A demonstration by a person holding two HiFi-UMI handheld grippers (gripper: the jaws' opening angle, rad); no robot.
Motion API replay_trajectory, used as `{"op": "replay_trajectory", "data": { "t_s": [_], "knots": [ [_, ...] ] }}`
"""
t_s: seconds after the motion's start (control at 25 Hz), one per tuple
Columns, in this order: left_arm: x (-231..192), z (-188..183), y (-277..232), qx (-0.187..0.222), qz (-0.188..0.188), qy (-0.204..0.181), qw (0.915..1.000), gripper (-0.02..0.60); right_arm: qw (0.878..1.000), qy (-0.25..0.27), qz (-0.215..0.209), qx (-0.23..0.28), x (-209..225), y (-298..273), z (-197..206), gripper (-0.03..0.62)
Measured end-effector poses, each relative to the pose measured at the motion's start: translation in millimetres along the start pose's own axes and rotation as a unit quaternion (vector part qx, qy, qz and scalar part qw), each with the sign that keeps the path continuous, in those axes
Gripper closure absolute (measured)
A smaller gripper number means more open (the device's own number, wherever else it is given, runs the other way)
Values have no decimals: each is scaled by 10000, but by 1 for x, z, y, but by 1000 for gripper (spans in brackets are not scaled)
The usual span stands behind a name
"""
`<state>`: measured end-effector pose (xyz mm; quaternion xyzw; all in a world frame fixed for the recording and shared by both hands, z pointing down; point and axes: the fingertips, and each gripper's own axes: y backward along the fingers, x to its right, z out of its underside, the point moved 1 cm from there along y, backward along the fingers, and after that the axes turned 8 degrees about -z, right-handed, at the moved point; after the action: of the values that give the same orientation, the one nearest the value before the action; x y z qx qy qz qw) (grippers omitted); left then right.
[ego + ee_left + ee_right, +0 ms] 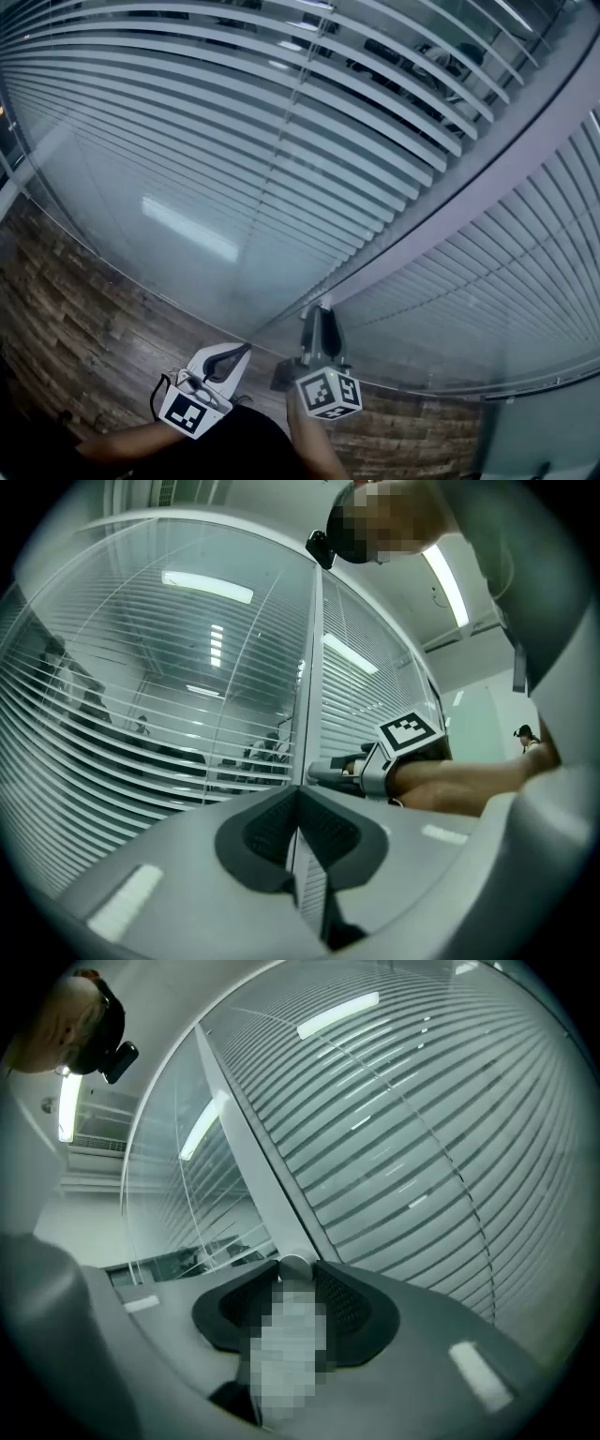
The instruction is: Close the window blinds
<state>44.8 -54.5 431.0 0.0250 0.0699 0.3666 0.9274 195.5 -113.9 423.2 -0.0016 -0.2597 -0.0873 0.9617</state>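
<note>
White slatted blinds point(234, 122) hang behind glass on both sides of a grey window post point(487, 169). The upper slats of the left pane stand tilted with dark gaps between them; the lower ones and the right pane point(506, 272) look flat. My right gripper point(319, 317) reaches level to the foot of the post, shut on a small round grey knob point(293, 1264) that sits between its dark pads. In the left gripper view the right gripper point(326, 772) shows side-on at the post point(314, 667). My left gripper point(246, 349) hovers just left of it, jaws together, holding nothing.
A wood-patterned surface point(75, 319) runs below the glass. Thin cords point(281, 141) hang down the left pane. Through the slats an office with seated people point(267, 752) shows. The person's forearm point(469, 780) stretches behind the right gripper.
</note>
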Motion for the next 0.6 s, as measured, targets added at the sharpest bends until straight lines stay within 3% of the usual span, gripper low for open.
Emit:
{"op": "replay_trajectory", "data": {
  "t_s": [0.12,0.24,0.36,0.48,0.6],
  "knots": [
    [0,-2,3,22,-20,17,10000,583,9995,320,5,-38,-3,0,-1,465],
    [7,-12,10,80,-22,2,10000,583,9854,1654,110,-385,-13,7,-9,465],
    [9,-19,11,63,-40,32,10000,583,9462,3106,194,-887,-20,7,-15,464],
    [6,-18,6,68,-44,17,10000,583,9086,3982,233,-1240,-21,-1,-13,463],
    [12,-16,14,78,-9,-1,10000,583,8613,4862,285,-1449,-26,6,-10,464]
  ]
}}
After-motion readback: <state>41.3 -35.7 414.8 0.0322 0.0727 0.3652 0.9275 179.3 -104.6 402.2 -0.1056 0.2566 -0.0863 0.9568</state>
